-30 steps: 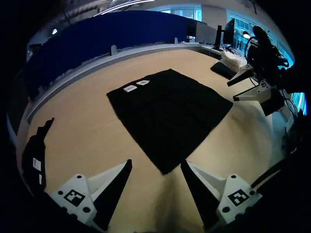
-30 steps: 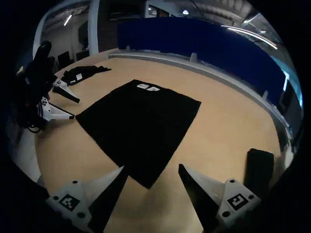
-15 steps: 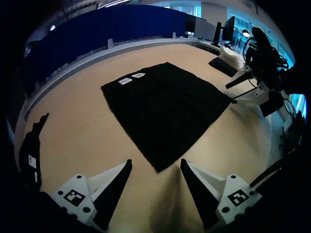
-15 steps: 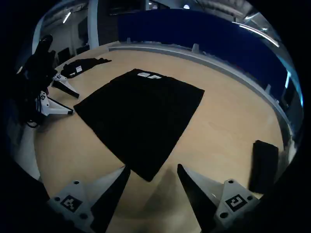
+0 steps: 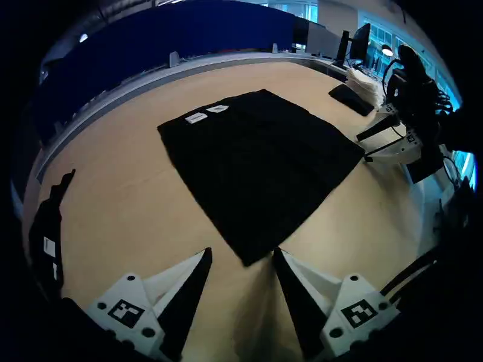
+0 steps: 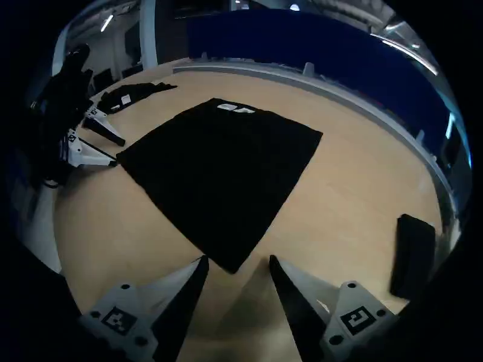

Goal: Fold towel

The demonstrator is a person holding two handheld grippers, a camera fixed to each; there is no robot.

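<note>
Slightly narrower than before, the left gripper (image 5: pixel 241 250) and the right gripper (image 6: pixel 238 257) stand open and empty. The black towel (image 5: pixel 259 163) lies flat and unfolded on the table (image 5: pixel 121 193), with one corner just ahead between each gripper's fingers.

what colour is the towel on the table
The towel is plain black, with two small white tags; clearest in the left gripper view.

Black towel (image 5: pixel 259 157) (image 6: pixel 220 169) spread flat, unfolded; near corner just ahead of finger gap; white tags at far edge.
</note>
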